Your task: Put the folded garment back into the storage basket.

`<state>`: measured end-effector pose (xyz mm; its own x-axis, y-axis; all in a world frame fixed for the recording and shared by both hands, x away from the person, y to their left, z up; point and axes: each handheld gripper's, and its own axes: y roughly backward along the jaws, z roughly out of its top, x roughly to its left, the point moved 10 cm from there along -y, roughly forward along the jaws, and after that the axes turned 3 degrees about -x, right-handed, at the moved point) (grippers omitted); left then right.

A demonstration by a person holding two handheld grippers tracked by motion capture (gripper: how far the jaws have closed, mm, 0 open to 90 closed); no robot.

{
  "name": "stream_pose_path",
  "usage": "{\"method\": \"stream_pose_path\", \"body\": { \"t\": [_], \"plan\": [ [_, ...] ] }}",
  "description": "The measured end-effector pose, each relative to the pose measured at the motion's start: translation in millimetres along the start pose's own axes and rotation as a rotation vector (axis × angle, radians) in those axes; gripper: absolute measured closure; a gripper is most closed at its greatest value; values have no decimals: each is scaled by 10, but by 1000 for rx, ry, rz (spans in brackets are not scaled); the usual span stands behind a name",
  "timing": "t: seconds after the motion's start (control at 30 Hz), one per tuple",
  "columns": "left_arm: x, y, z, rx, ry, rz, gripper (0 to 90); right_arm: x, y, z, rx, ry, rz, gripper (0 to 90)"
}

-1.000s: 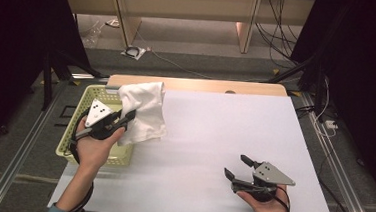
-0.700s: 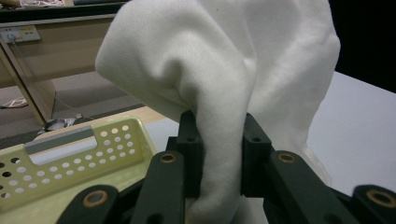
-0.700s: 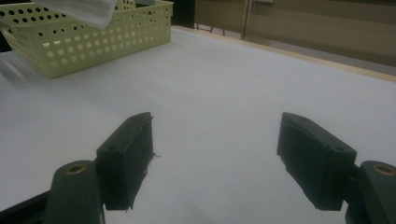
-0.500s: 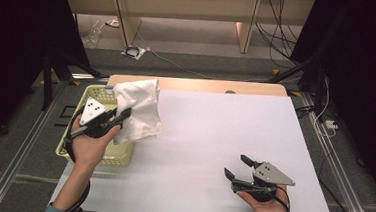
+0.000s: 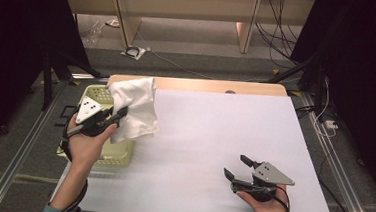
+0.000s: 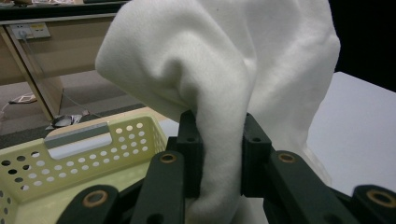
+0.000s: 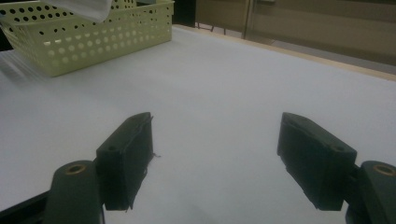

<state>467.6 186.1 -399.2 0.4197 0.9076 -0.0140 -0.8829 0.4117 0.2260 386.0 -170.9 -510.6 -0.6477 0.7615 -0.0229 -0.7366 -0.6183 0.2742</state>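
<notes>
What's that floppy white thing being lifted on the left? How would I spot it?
Start at the white table and find the pale yellow perforated basket at its left edge. Hanging above it, pinched in the left gripper, is a white cloth, the one soft, draped item there.

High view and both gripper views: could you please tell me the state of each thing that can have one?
Left gripper: shut on the white cloth, held above the basket.
White cloth: lifted, bunched, hanging in folds, pinched between the pads.
Yellow basket: upright at the table's left edge; inside mostly hidden.
Right gripper: open, nothing between its pads, low over the white table.
</notes>
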Motion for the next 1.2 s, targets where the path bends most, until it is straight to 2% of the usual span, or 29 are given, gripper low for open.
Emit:
{"method": "stream_pose_path", "body": {
  "t": [0.57, 1.2],
  "plan": [
    [117, 41, 24, -6, 16, 18, 741, -1, -1, 2, -2, -1, 0, 276],
    [182, 59, 29, -5, 16, 23, 740, 1, -1, 1, 0, -1, 0, 276]
  ]
}}
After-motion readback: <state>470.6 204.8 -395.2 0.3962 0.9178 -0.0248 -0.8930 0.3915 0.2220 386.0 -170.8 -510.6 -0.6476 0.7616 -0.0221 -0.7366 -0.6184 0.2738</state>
